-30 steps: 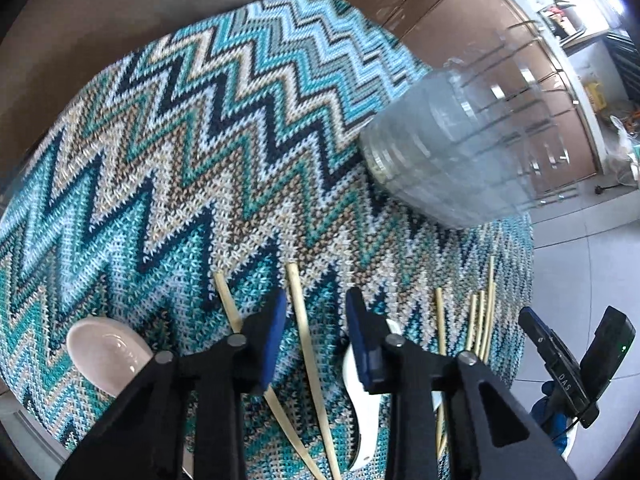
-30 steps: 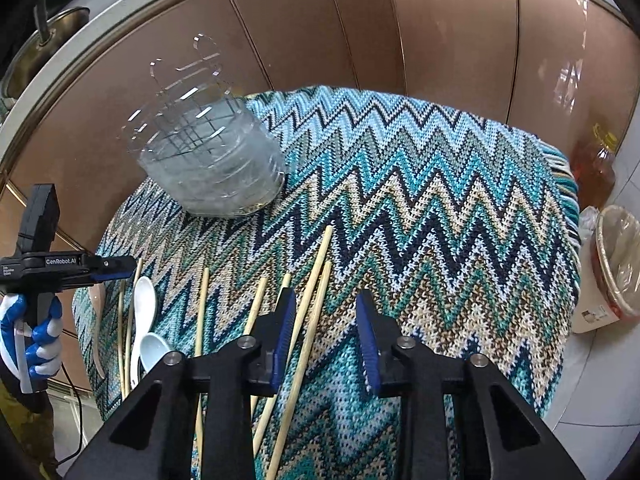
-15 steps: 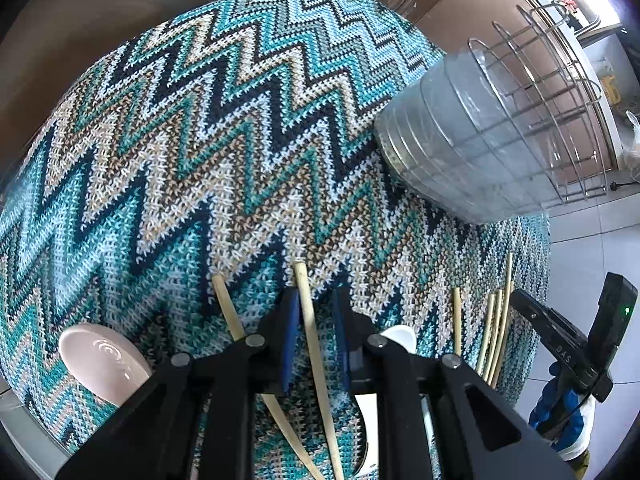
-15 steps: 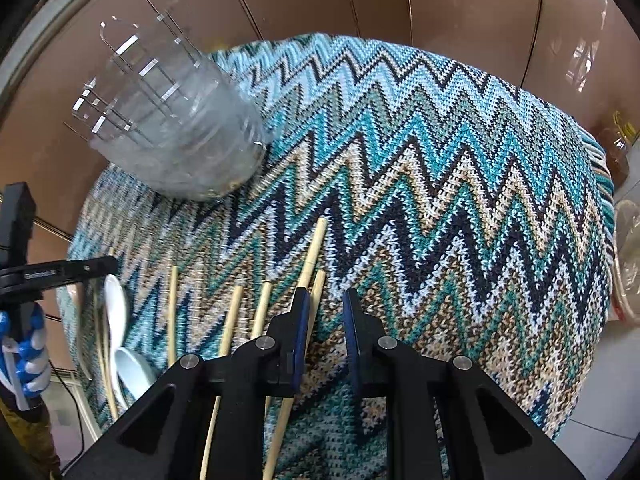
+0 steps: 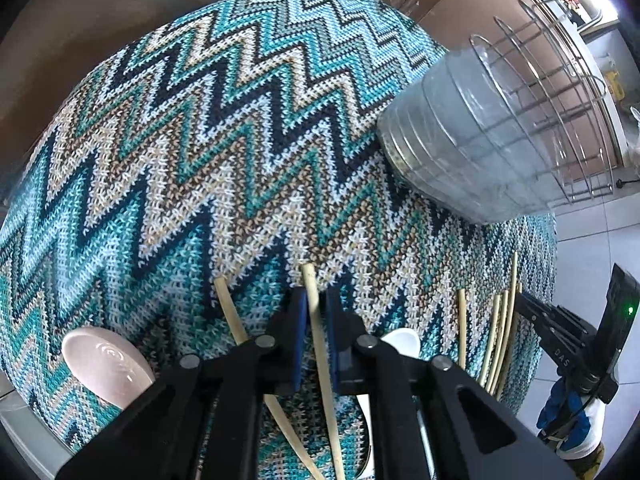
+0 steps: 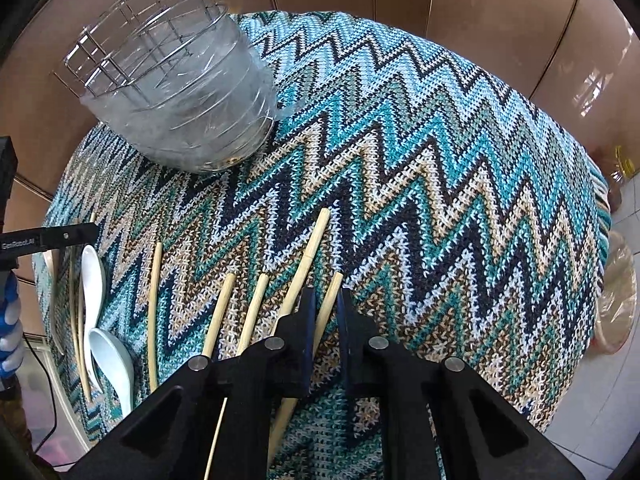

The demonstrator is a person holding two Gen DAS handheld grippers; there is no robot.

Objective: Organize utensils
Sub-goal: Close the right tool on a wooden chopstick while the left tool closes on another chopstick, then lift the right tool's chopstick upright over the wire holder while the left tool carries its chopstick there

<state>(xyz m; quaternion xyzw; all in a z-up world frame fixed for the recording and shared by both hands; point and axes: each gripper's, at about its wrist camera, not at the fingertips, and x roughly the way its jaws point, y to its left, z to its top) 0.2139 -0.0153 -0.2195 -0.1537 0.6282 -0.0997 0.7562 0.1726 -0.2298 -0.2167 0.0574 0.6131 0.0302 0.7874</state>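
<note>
Several bamboo chopsticks and ceramic spoons lie on a zigzag knit cloth (image 5: 200, 152). My left gripper (image 5: 316, 304) is shut on a chopstick (image 5: 310, 280) near its thick end. A second chopstick (image 5: 228, 308) lies just left of it, a pink spoon (image 5: 104, 364) further left, a white spoon (image 5: 402, 340) to the right. My right gripper (image 6: 323, 304) is shut on a chopstick (image 6: 334, 286); a longer chopstick (image 6: 312, 244) lies beside it on the left. The wire utensil holder with a clear liner (image 6: 176, 92) stands at the far left, empty; it also shows in the left wrist view (image 5: 488, 136).
More chopsticks (image 6: 224, 304) and two white spoons (image 6: 96, 276) lie left of the right gripper. Brown cabinet doors (image 6: 480, 20) stand behind the table. A basket (image 6: 616, 292) sits on the tiled floor to the right.
Both grippers went from open to shut, each closing on a chopstick. Both views moved slightly closer to the cloth.
</note>
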